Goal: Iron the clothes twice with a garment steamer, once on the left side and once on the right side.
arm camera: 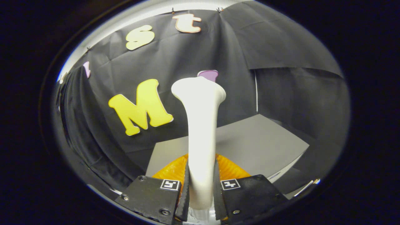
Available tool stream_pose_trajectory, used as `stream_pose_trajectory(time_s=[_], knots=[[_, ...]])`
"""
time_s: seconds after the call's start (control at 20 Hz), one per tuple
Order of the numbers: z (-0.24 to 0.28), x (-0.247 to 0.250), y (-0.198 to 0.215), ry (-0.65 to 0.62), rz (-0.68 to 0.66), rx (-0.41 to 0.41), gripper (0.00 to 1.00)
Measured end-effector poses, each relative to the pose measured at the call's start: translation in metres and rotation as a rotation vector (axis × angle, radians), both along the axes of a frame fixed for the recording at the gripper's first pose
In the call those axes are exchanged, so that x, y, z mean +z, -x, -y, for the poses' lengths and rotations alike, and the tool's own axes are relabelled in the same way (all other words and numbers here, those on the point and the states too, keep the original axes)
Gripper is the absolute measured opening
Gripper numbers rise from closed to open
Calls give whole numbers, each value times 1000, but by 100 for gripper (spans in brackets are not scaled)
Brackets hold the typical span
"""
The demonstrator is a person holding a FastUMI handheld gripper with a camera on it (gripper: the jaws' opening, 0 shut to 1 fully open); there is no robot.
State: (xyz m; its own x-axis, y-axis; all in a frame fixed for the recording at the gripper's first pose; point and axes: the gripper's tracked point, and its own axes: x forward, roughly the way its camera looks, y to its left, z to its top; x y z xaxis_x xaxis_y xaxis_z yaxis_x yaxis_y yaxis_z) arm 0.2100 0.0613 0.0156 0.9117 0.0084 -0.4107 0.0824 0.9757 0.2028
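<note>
Grey table (pixel 259 140) before black cloth wall; tongs (pixel 201 187) clamped on white steamer (pixel 200 125); orange garment (pixel 229 168) just beyond.

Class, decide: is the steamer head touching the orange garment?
Cannot tell. In the gripper view the claw clamps the steamer, whose head rises beyond the orange garment; depth is unclear.

One garment steamer (pixel 201 125); one orange garment (pixel 229 168); one grey table (pixel 259 143); one tongs (pixel 201 190), two fingers clamping the steamer.
</note>
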Motion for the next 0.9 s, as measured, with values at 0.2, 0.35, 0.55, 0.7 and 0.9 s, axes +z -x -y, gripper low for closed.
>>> stream_pose_trajectory(time_s=[0.2,0.35,0.55,0.7,0.9], knots=[[-45,41,27,20,128,71,35],[-81,78,44,36,250,119,35],[-136,114,59,18,363,183,35],[-185,129,64,15,422,254,34],[-249,157,80,-7,510,360,34]])
